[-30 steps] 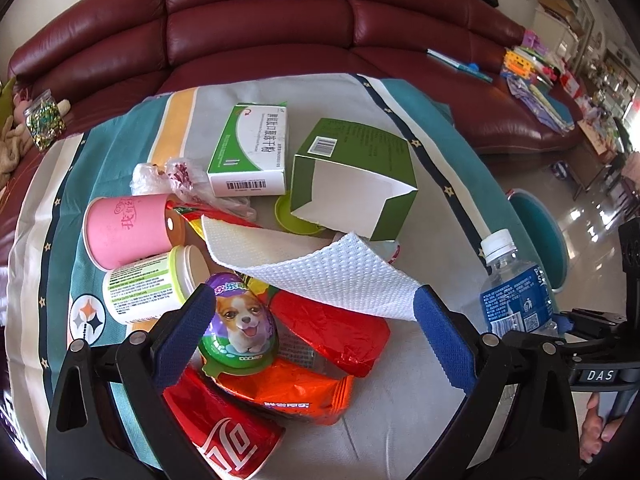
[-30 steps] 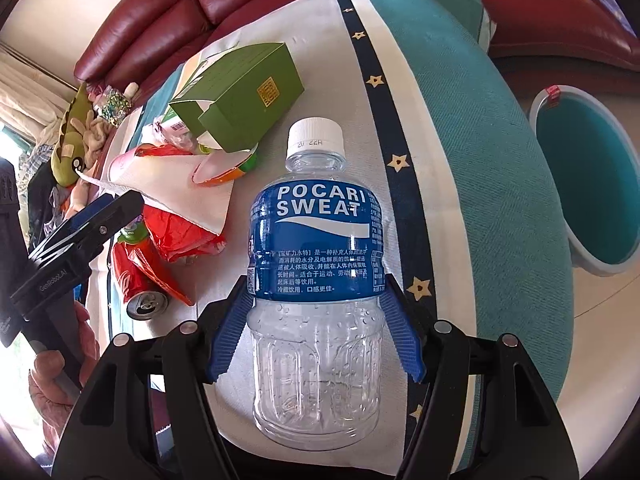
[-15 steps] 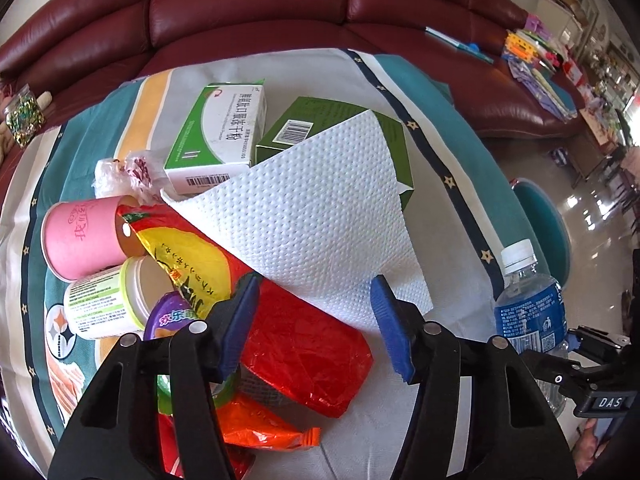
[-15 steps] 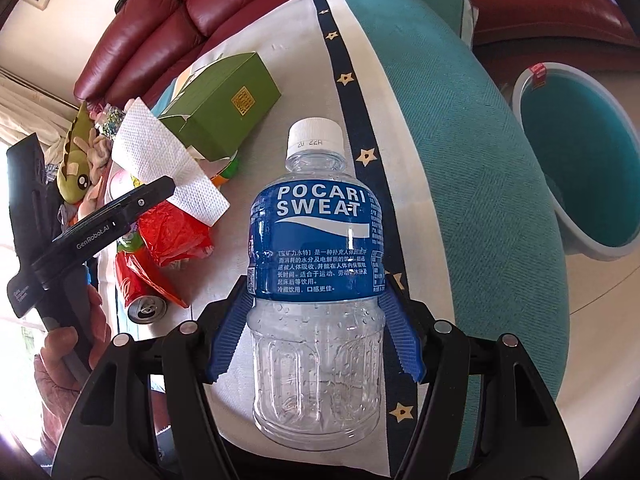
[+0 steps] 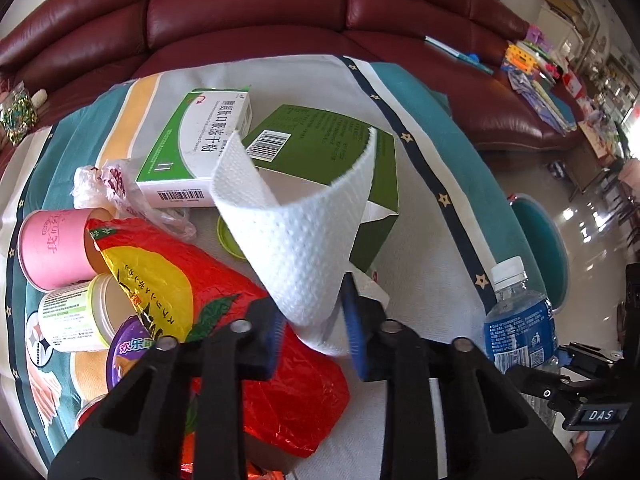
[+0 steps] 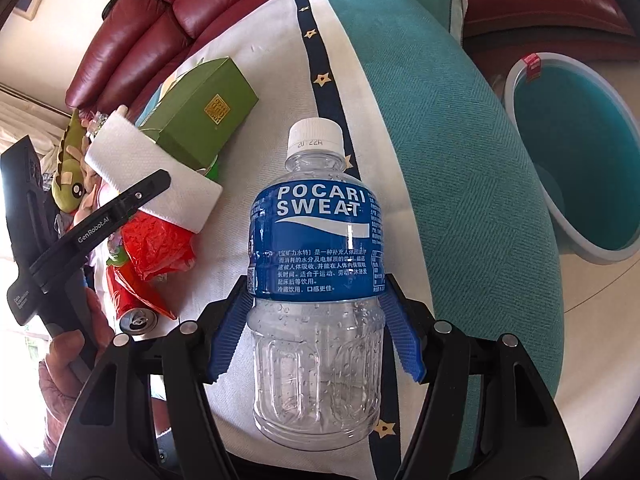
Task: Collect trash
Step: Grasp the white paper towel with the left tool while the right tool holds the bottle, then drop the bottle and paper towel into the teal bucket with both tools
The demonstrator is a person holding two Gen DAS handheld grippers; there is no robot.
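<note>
A pink paper cup lies on its side near the left edge of the cloth-covered table, a white jar with a green lid just below it. Beside them a red-and-yellow snack bag sprawls over a purple cup lid. Farther back, a crumpled plastic bag rests against a white-and-green medicine box, which sits beside an open dark green carton. At centre, the left gripper has its blue pads narrowed onto a white paper towel, which curls upward above the litter. Toward the table's right edge stands a clear Pocari Sweat bottle, upright, capped and seemingly empty, clamped at its waist between the blue pads of the right gripper. In the right wrist view a crushed red can lies at the left. Off the table's right edge, on the floor, sits a teal bin.
</note>
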